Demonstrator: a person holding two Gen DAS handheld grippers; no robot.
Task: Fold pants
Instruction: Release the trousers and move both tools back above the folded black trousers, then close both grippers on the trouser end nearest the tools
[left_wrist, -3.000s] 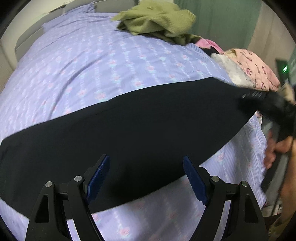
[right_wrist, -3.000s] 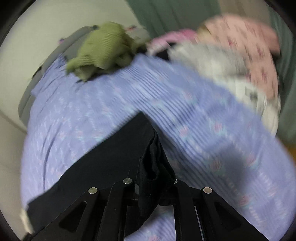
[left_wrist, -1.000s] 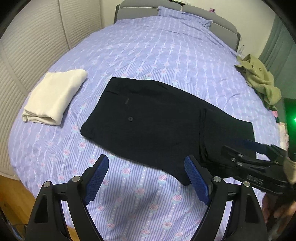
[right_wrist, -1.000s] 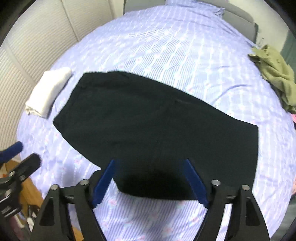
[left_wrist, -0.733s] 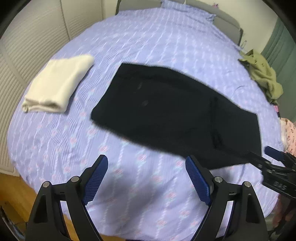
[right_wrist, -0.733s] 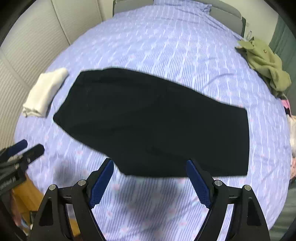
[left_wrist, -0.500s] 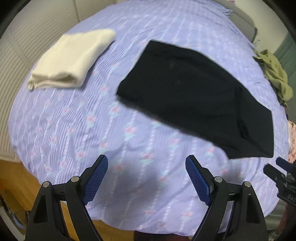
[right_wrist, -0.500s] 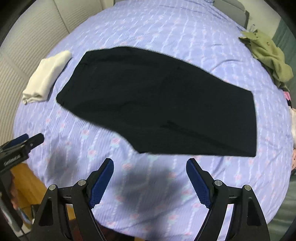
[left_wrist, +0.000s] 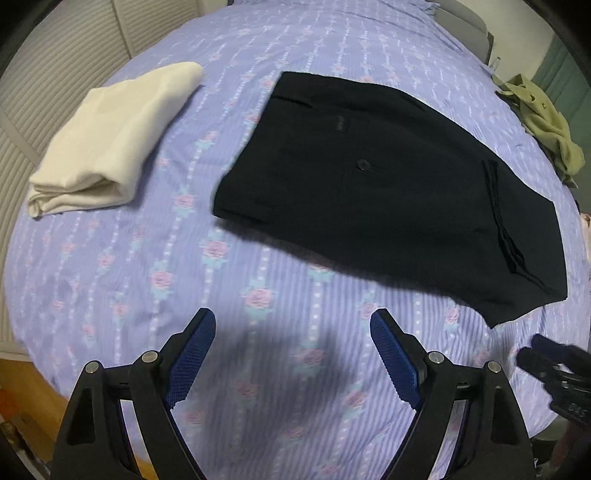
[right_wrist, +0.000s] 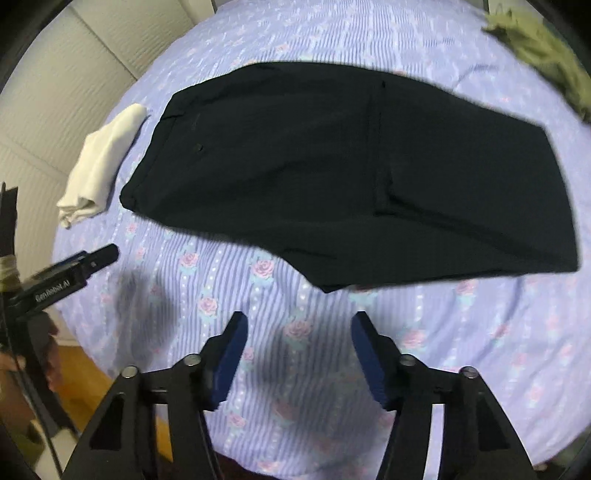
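Left to right now: a folded cream cloth sits at the bed's left, well apart from the black pants, which lie flat across the bed, long axis running from the waistband on the left to the folded end on the right. The left gripper hovers short of the near edge, fingers wide and empty. The right gripper has just been narrowing, nothing between its fingers; it looks nearer the right-hand end.
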